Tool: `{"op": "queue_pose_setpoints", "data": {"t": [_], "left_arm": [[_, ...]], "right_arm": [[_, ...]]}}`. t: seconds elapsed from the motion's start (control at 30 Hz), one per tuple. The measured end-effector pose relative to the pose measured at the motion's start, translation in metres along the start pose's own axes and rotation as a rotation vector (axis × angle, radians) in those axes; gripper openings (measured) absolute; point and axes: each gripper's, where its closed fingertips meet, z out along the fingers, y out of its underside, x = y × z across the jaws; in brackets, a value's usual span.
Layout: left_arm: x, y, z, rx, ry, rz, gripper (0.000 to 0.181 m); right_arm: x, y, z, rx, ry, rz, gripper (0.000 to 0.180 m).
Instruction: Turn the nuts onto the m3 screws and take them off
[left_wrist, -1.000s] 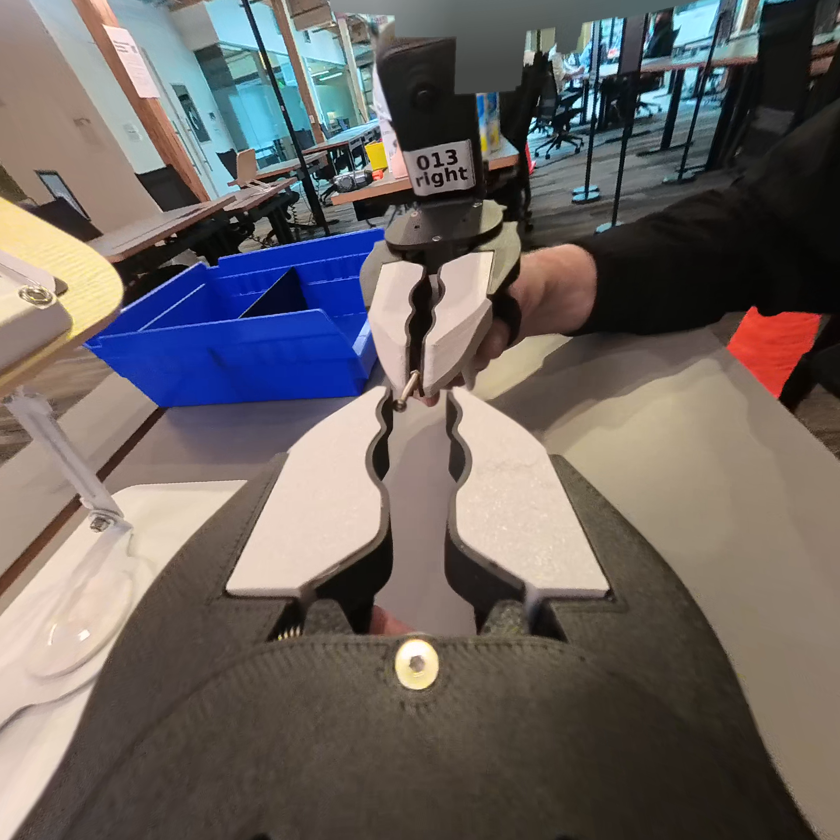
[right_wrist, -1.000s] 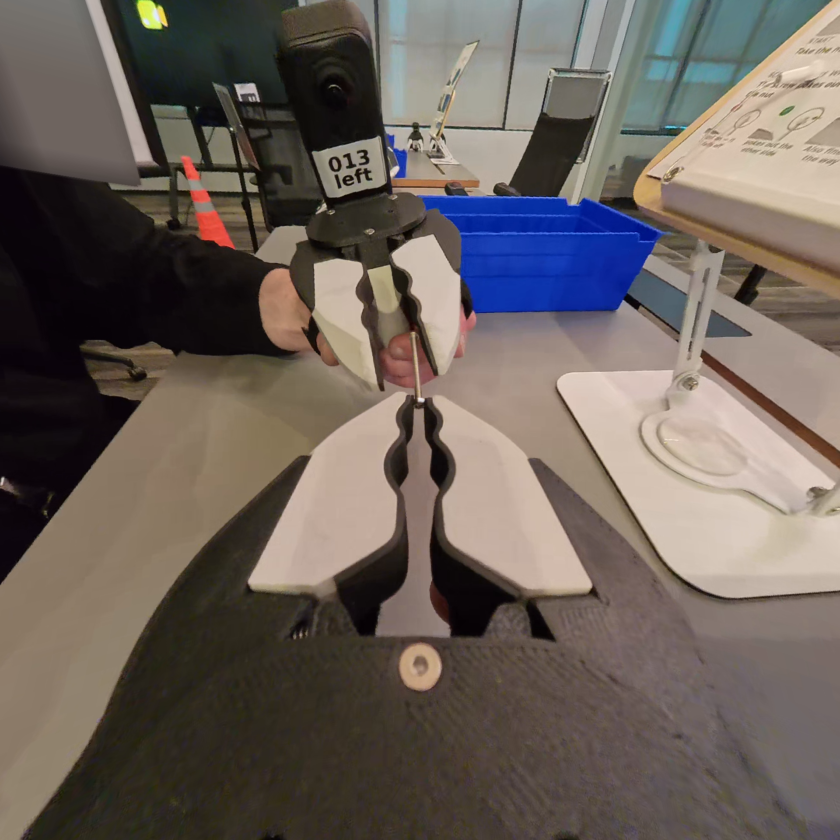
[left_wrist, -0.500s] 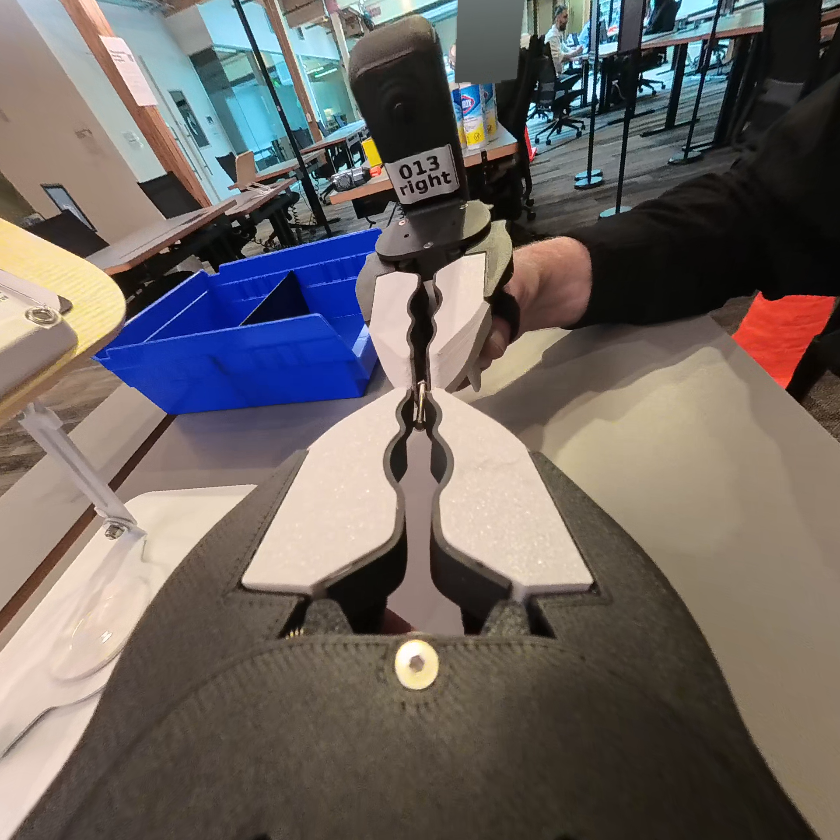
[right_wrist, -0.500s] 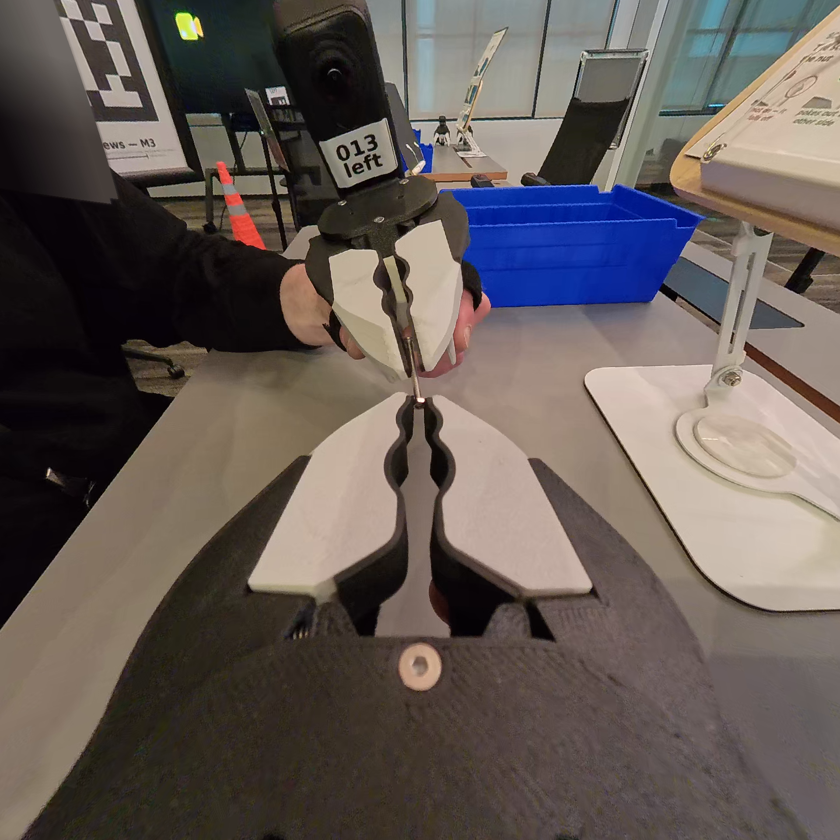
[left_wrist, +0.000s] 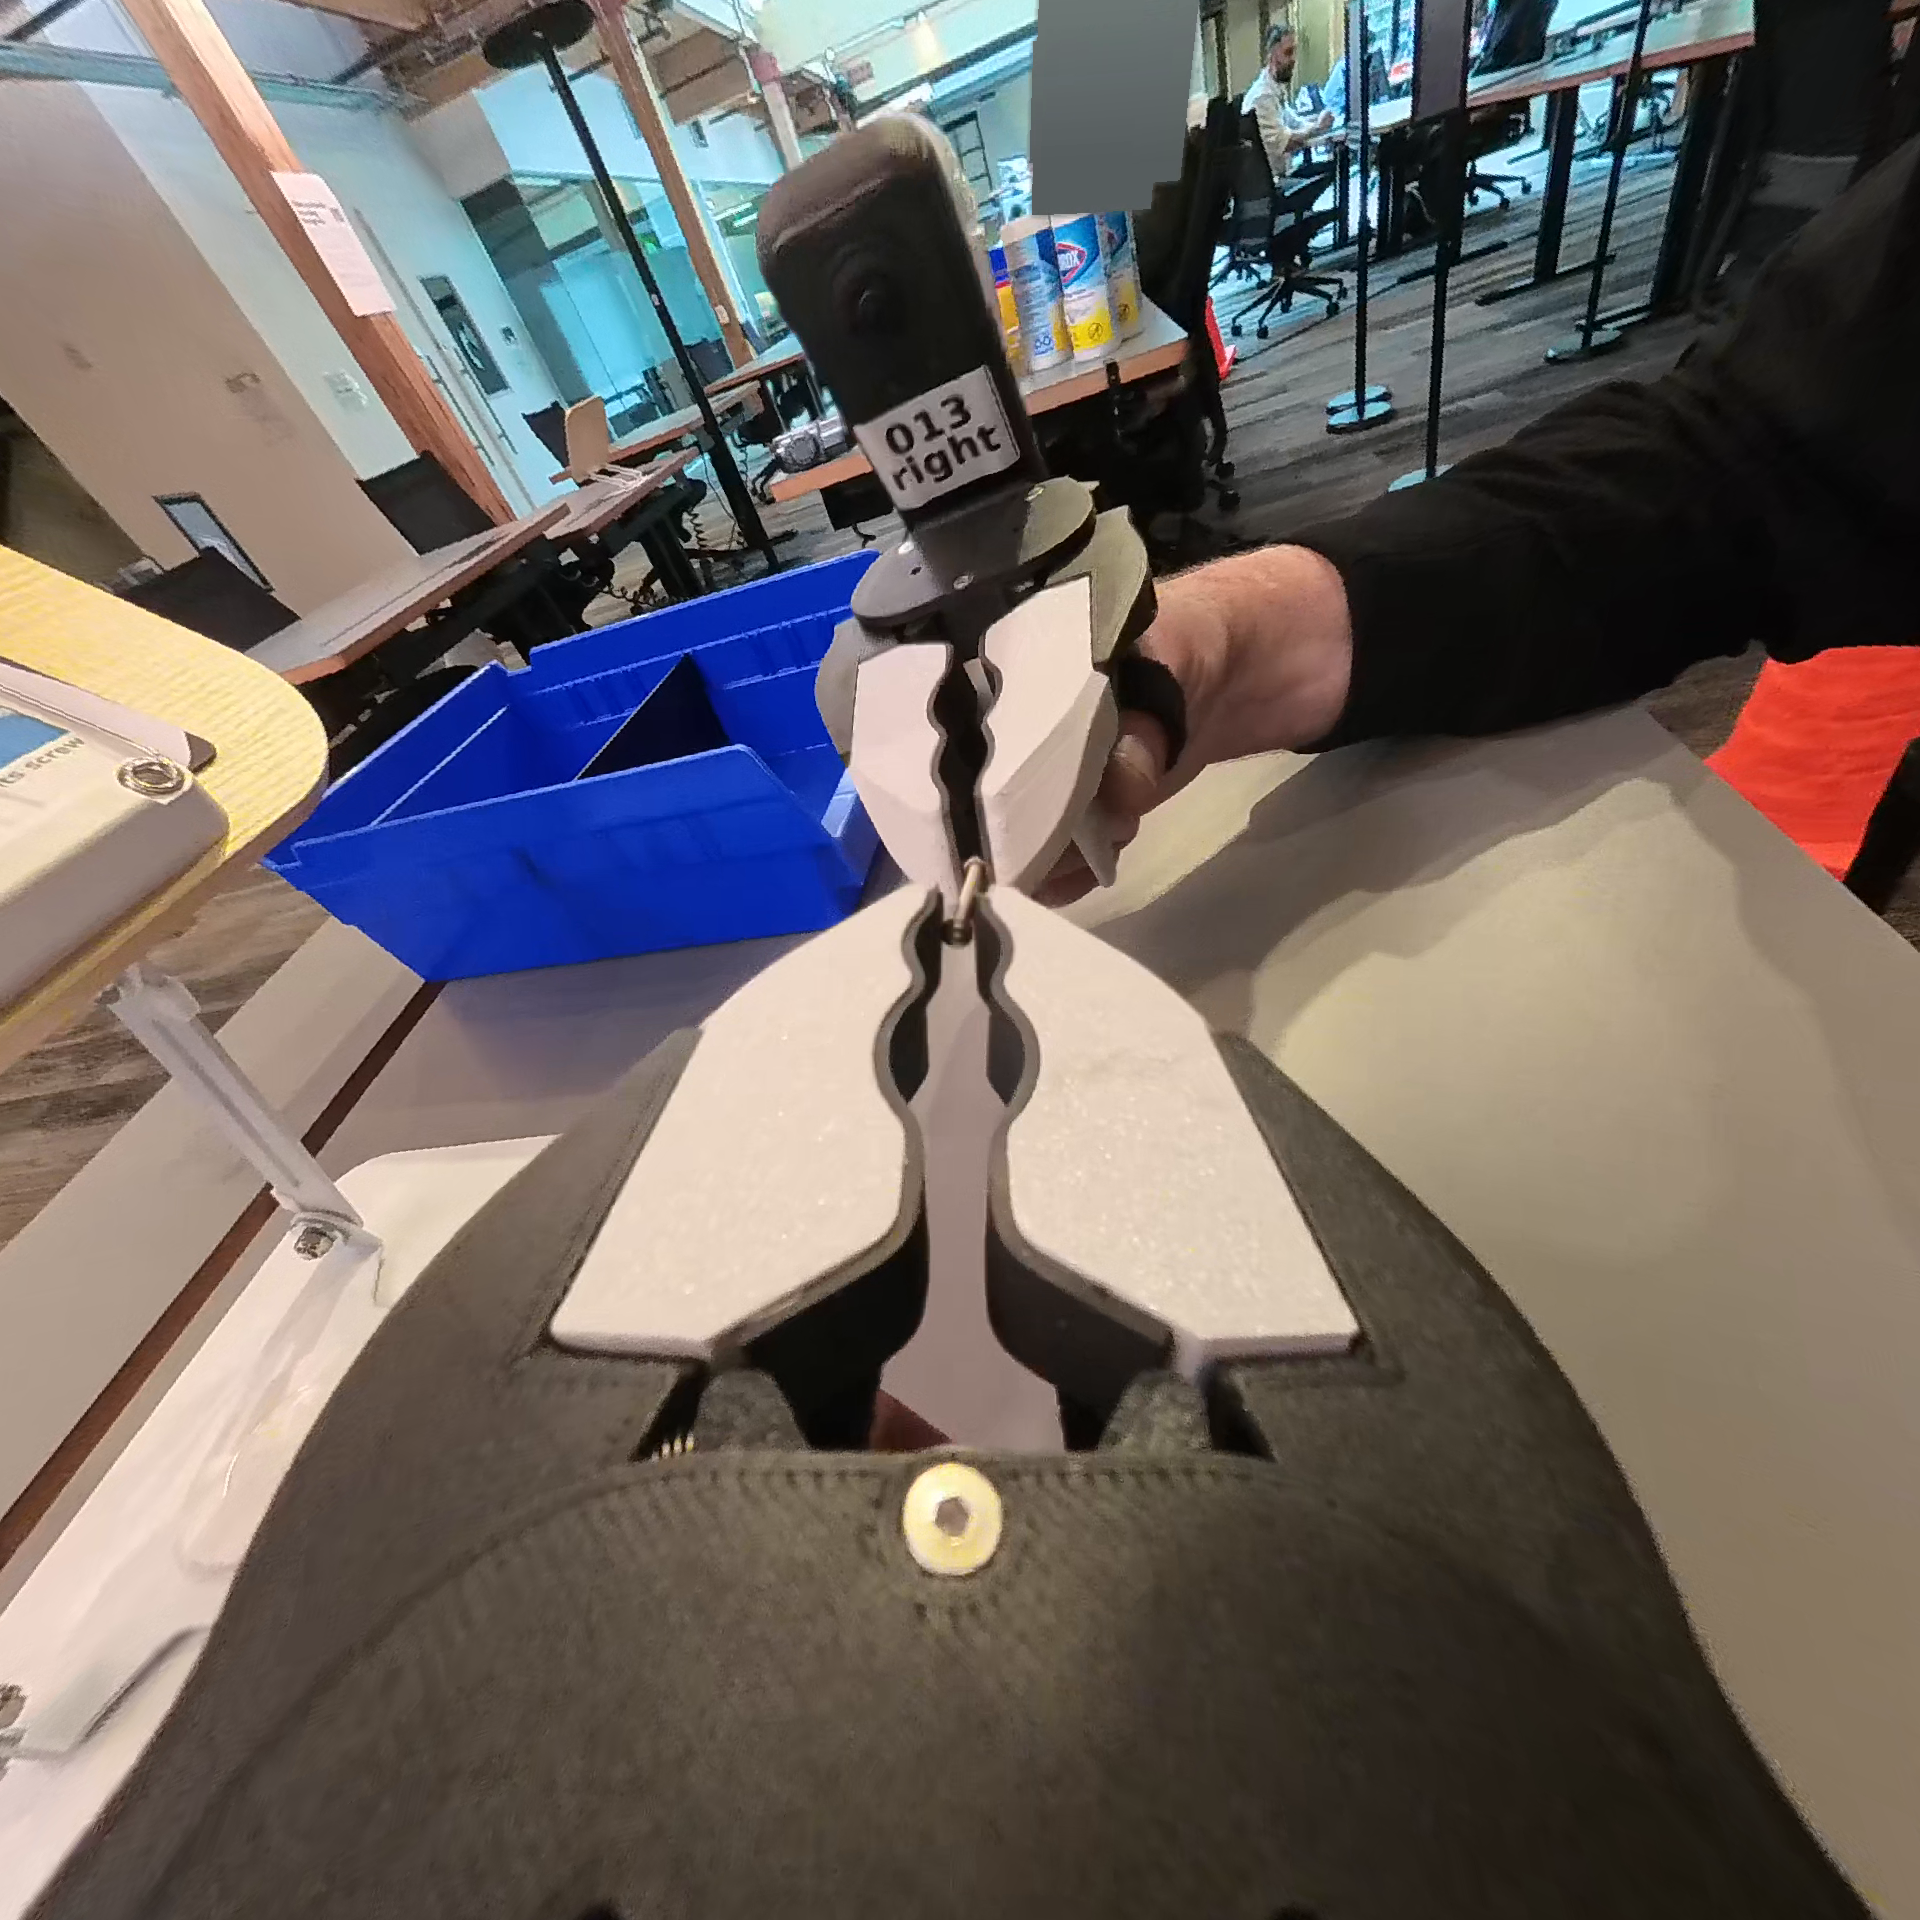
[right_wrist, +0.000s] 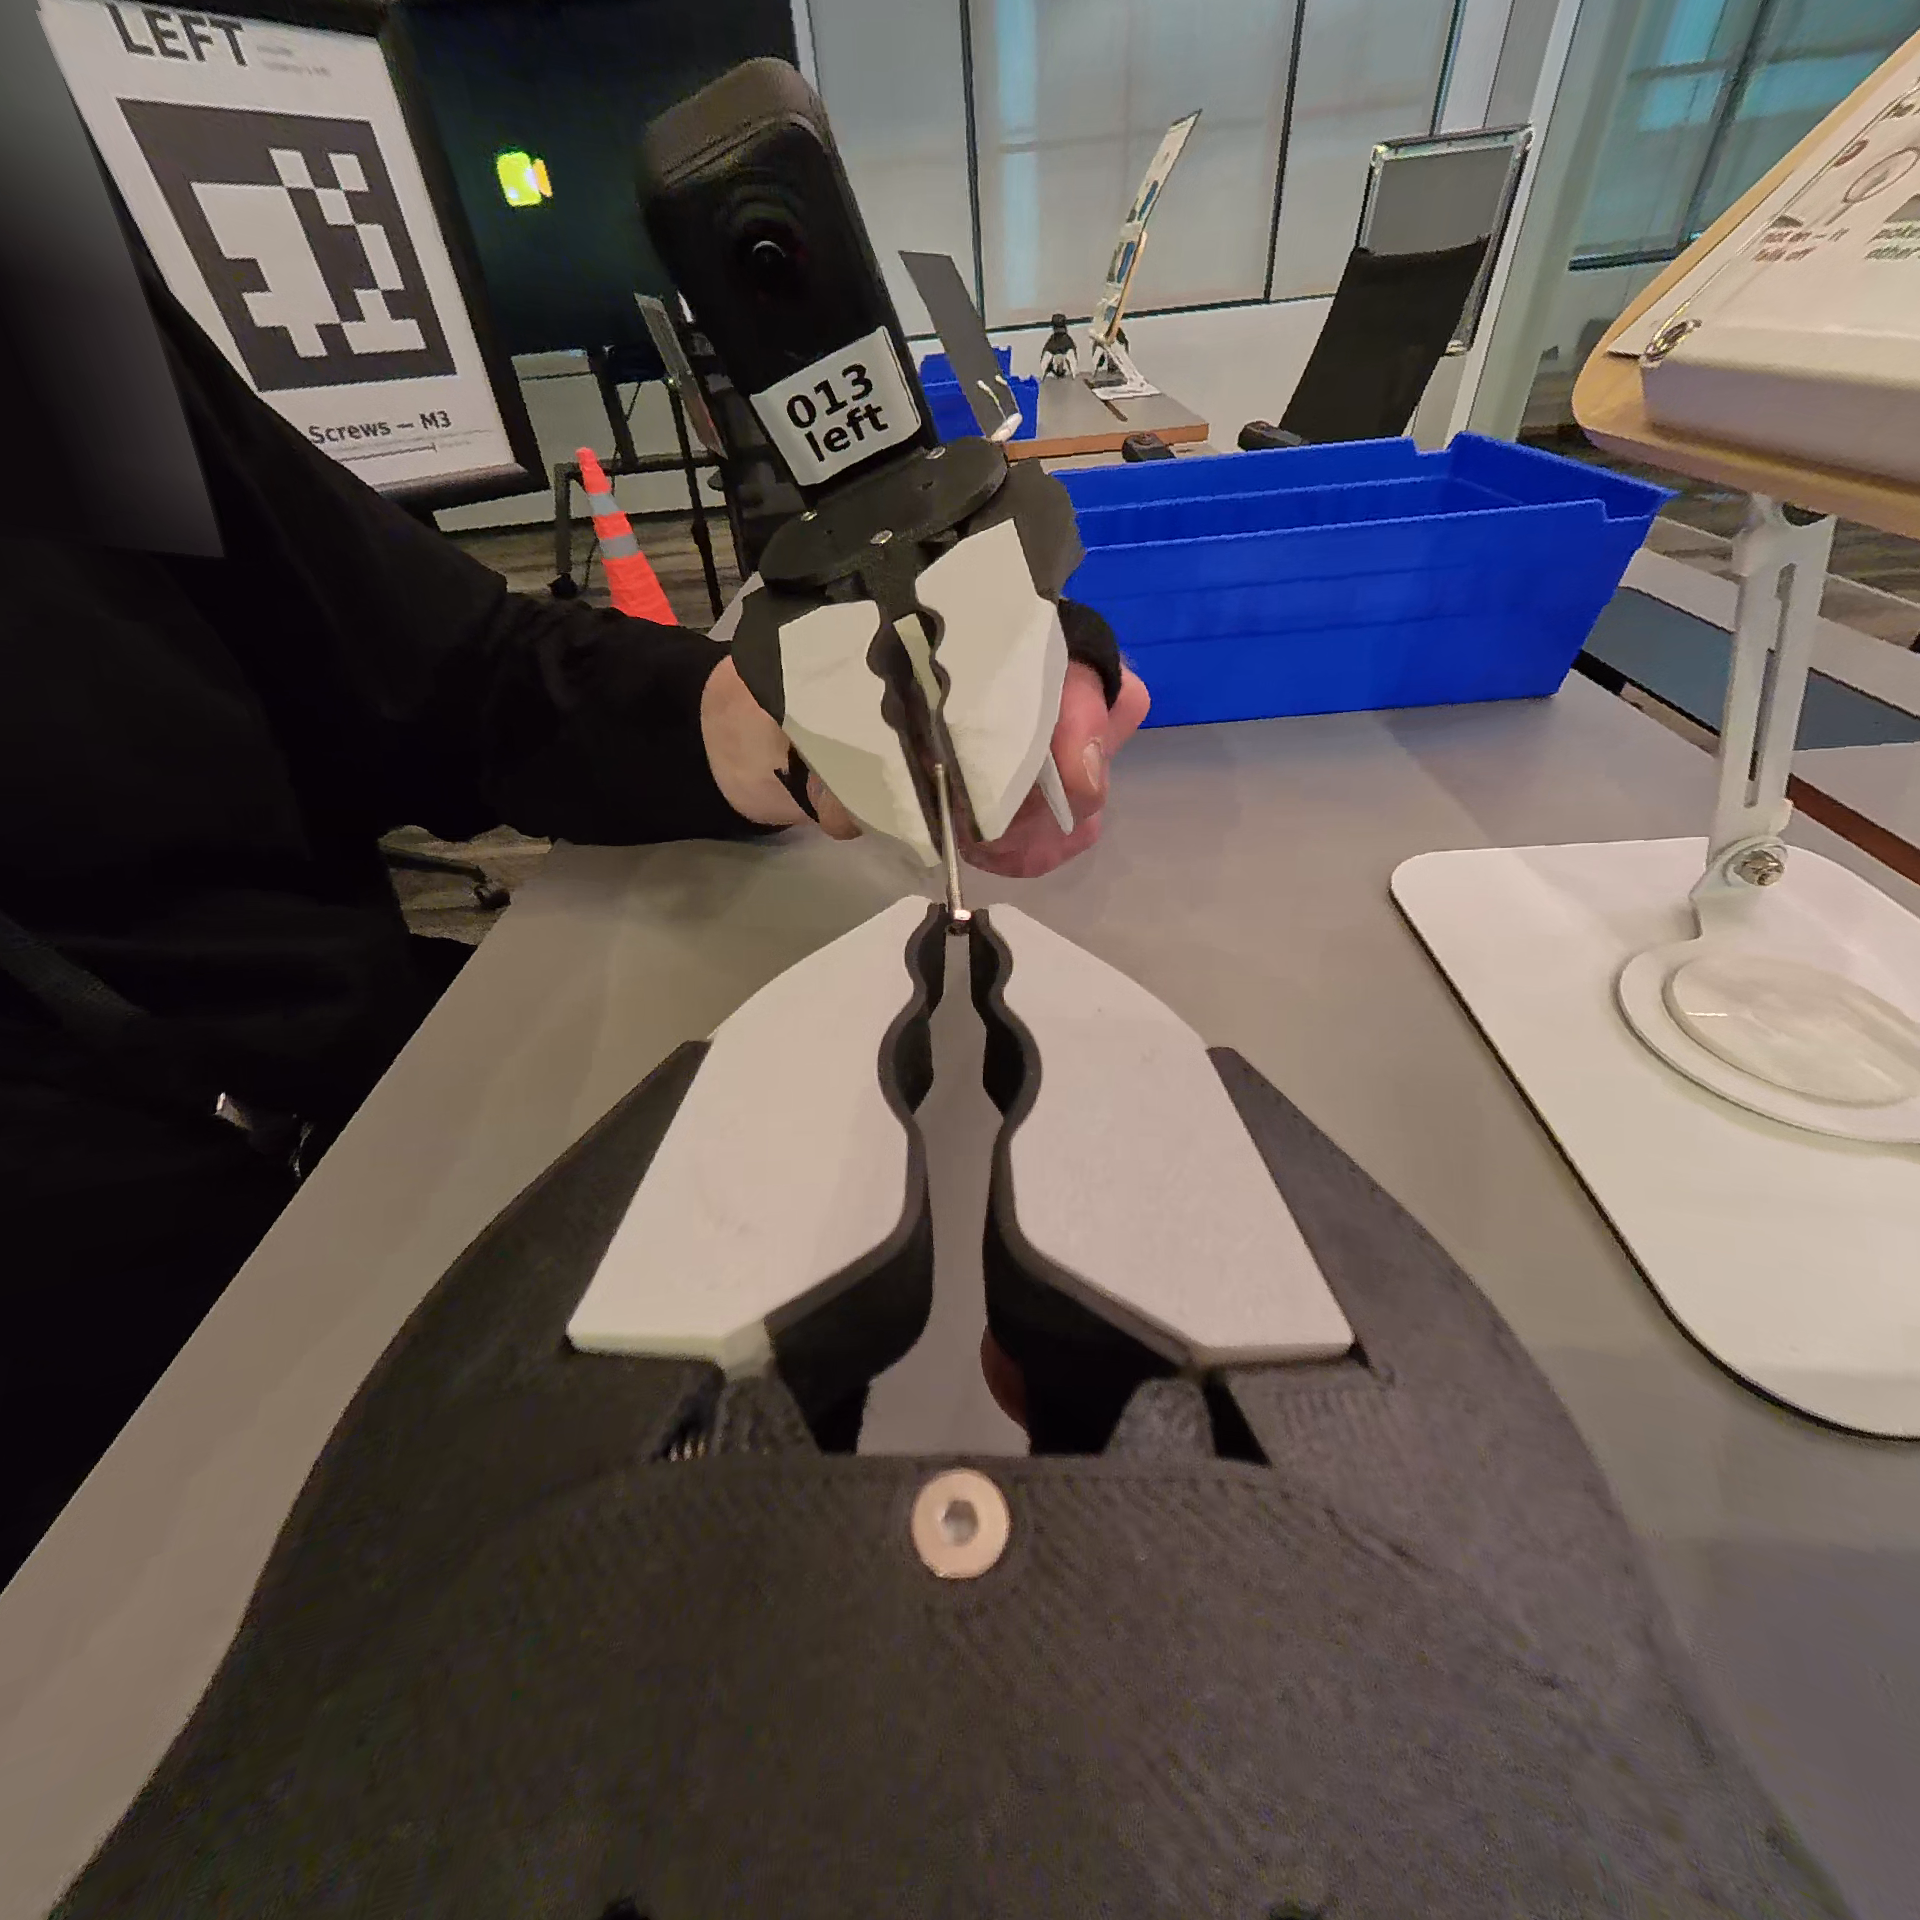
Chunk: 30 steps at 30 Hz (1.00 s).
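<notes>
A thin silver M3 screw (right_wrist: 948, 831) is held in the air between my two grippers, above the grey table (left_wrist: 1558, 1039). My left gripper (left_wrist: 958, 920) is shut on the screw's shaft; in the right wrist view the left gripper (right_wrist: 951, 847) points down toward me with the shaft sticking out of its tips. My right gripper (right_wrist: 961, 920) is shut on a small nut (right_wrist: 961, 914) at the screw's near end. In the left wrist view the right gripper (left_wrist: 971, 868) meets my fingertips, with a short stretch of the screw (left_wrist: 968, 896) showing between them.
A blue bin (left_wrist: 582, 831) stands at the table's far edge and also shows in the right wrist view (right_wrist: 1351, 603). A white stand base with a magnifier (right_wrist: 1662, 1143) carries a tilted wooden board (right_wrist: 1766, 364). An orange cone (right_wrist: 623, 551) stands on the floor beyond.
My left gripper was open around the screw a second ago and has since shut on it. Both grippers have tilted a little while staying tip to tip.
</notes>
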Motion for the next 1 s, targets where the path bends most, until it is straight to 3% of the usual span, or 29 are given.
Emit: {"op": "queue_pose_setpoints", "data": {"t": [0.2,0.5,0.77,1.0], "left_arm": [[0.001,0.0,0.0,-0.012,0.019,-0.031,0.003],[-0.004,0.003,0.0,0.006,0.033,-0.145,0.003],[-0.008,0.0,-0.002,0.023,0.026,-0.163,0.003],[-0.008,0.001,-0.002,0.02,0.03,-0.168,0.003]], "right_arm": [[0.001,0.0,0.0,-0.002,0.01,-0.011,0.005],[0.008,-0.002,-0.001,-0.047,0.147,-0.191,0.005],[0.0,-0.017,-0.012,0.016,0.108,-0.211,0.004],[0.011,-0.007,-0.008,-0.034,0.16,-0.181,0.017]]}}
